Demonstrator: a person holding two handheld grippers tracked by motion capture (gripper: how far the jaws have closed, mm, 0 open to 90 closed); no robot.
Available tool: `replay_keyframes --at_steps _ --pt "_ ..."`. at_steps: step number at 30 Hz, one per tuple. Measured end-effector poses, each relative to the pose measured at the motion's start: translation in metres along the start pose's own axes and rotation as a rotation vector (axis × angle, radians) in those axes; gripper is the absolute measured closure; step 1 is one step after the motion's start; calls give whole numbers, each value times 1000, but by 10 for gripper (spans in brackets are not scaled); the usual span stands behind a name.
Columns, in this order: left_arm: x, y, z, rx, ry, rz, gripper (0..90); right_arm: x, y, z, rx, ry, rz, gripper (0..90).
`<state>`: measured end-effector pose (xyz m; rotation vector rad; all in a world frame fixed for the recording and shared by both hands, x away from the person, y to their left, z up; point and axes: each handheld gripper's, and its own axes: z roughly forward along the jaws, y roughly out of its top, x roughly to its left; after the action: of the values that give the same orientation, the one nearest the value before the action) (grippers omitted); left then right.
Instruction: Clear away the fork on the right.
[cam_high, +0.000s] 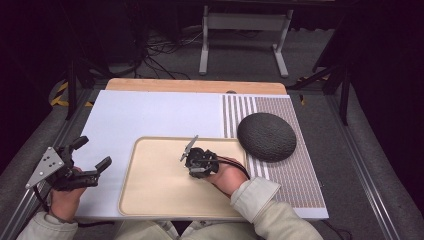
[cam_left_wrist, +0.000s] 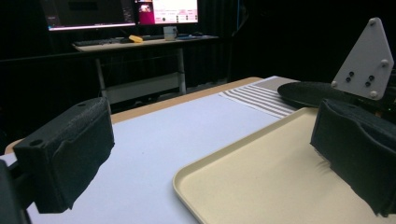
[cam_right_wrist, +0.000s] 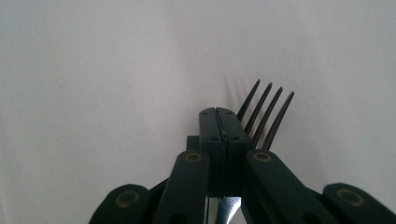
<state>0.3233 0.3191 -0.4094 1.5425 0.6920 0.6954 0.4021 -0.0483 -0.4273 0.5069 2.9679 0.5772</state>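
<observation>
The right gripper (cam_high: 192, 159) hangs over the shallow cream-coloured rectangular plastic tray (cam_high: 150, 195), its jaws pressed together on a metal fork (cam_right_wrist: 264, 114). In the right gripper view the fork's four tines jut up past the clamped jaws, above the pale tray floor. The left gripper (cam_high: 90, 157) sits off the tray's left edge, over the white table mat (cam_high: 155, 112), its jaws spread wide and holding nothing. A dark round textured dome (cam_high: 266, 136) rests on the striped mat (cam_high: 295, 175) to the right.

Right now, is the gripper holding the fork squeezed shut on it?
Yes, the right gripper has its jaws pressed together on the fork, whose four tines stick out beside them.
</observation>
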Motion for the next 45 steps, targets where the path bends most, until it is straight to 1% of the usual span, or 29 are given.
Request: replay_keyframes --at_steps 4,7,12,15,16,17,18,19,22,23,26,35,40,44,45 --pt "0 0 0 0 1 -1 0 -7 -4 -2 5 -10 27 897" --pt "0 0 0 0 0 0 0 -12 -7 -4 5 -18 34 897" --pt "0 0 0 3 0 -2 0 -20 -13 -6 4 -34 67 897" --pt "0 0 0 2 1 -2 0 -24 -15 -7 5 -43 78 897" --pt "0 0 0 2 1 -1 0 -25 -16 -8 4 -49 74 897" --pt "0 0 0 2 1 -2 0 -26 -17 -8 5 -54 86 897" --pt "0 0 0 4 0 -1 0 -28 -18 -8 3 -58 80 897" --pt "0 0 1 3 1 -2 0 -29 -19 -9 3 -60 95 897" --pt "0 -1 1 5 2 0 0 -33 -22 -10 3 -68 115 897" --pt "0 -1 1 5 2 -1 0 -35 -23 -11 1 -69 110 897" --pt "0 -1 1 5 2 0 0 -36 -25 -12 2 -84 123 896" --pt "0 -1 1 3 1 -2 0 -46 -33 -15 0 -106 167 897" --pt "0 -1 1 5 2 -1 0 -49 -36 -16 -1 -116 177 897" --pt "0 -1 1 3 0 -1 0 -55 -40 -18 -4 -125 207 896" --pt "0 -1 1 3 0 -2 0 -56 -41 -19 -4 -126 208 897"
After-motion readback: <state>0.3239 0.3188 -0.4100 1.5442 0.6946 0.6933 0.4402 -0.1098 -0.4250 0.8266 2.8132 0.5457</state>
